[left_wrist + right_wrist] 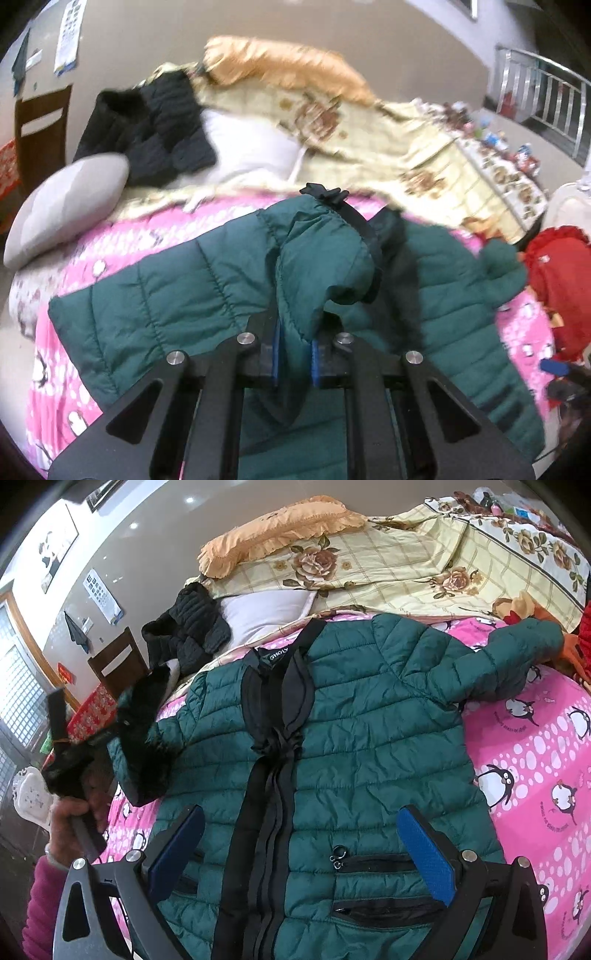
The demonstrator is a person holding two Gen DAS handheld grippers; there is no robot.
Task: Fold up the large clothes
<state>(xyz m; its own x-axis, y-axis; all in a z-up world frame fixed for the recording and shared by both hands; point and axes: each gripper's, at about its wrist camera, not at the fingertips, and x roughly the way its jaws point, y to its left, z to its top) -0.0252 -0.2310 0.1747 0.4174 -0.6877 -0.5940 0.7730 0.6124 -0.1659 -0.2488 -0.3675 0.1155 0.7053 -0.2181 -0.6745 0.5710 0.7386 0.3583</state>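
A dark green quilted jacket [369, 738] lies front up on the pink penguin bedsheet [535, 757], its black zipper band [266, 812] running down the middle. My left gripper [295, 350] is shut on a fold of the jacket's left sleeve [325, 258], and the fabric is pinched between the blue pads [277, 347]. In the right wrist view that sleeve [147, 731] stands lifted off the bed at the left, and a hand [74, 812] holds the gripper there. My right gripper [301, 849] hovers open over the jacket's lower front, with one finger on each side of the zipper band. The other sleeve [517, 653] stretches out to the right.
Behind the jacket lie a floral quilt [424, 561], an orange pillow [280, 528], a white pillow [266, 616] and a black garment [192, 631]. A grey pillow [66, 210] rests at the bed's left edge. A red plush toy [557, 280] is at the right. A wooden chair [118, 661] stands beside the bed.
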